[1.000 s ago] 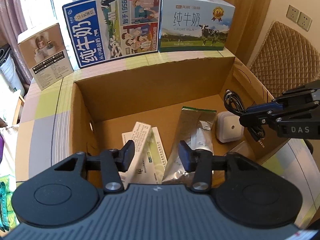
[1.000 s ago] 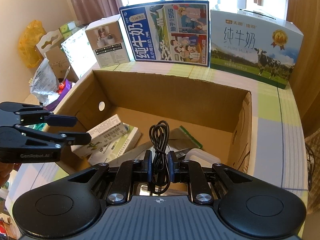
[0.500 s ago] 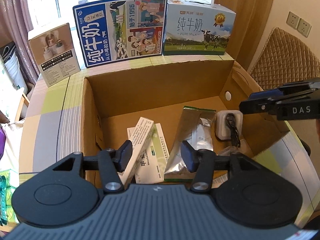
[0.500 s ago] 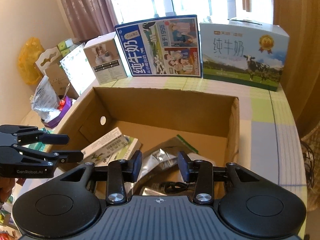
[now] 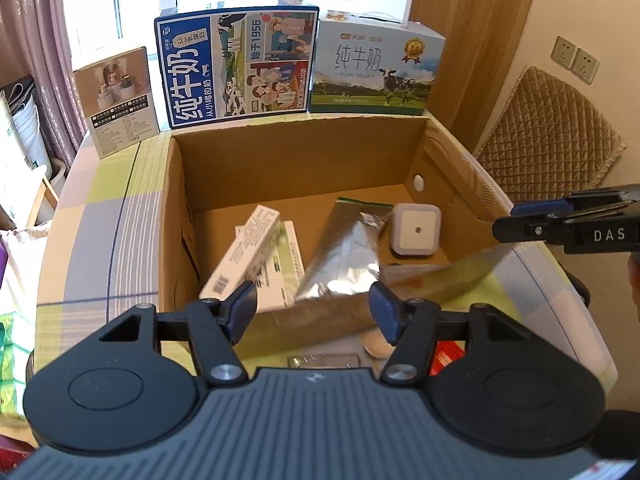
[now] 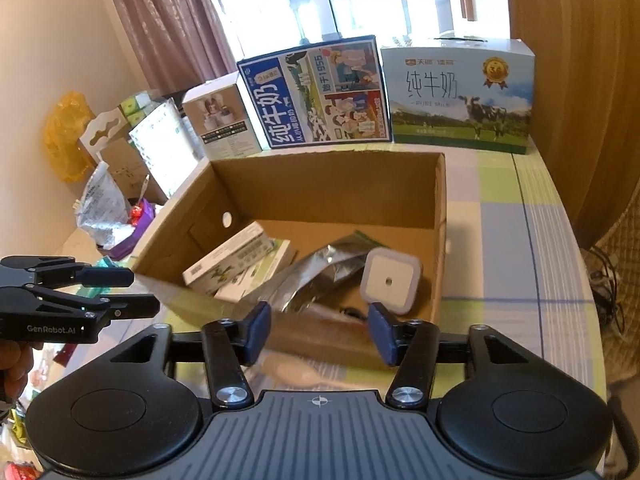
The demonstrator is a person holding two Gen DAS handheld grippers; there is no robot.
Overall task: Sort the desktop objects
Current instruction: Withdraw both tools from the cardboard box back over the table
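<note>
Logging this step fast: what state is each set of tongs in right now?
Left tongs: open, holding nothing.
Right tongs: open, holding nothing.

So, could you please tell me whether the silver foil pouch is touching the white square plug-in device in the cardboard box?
Touching: in the right wrist view the silver foil pouch runs under the white square device's left edge, no gap.

I see blue cartoon-printed milk carton [image 5: 236, 68] | white cow-printed milk carton [image 5: 376, 74] beside it | quilted tan chair back [image 5: 548, 136] | purple curtain [image 6: 168, 24]
</note>
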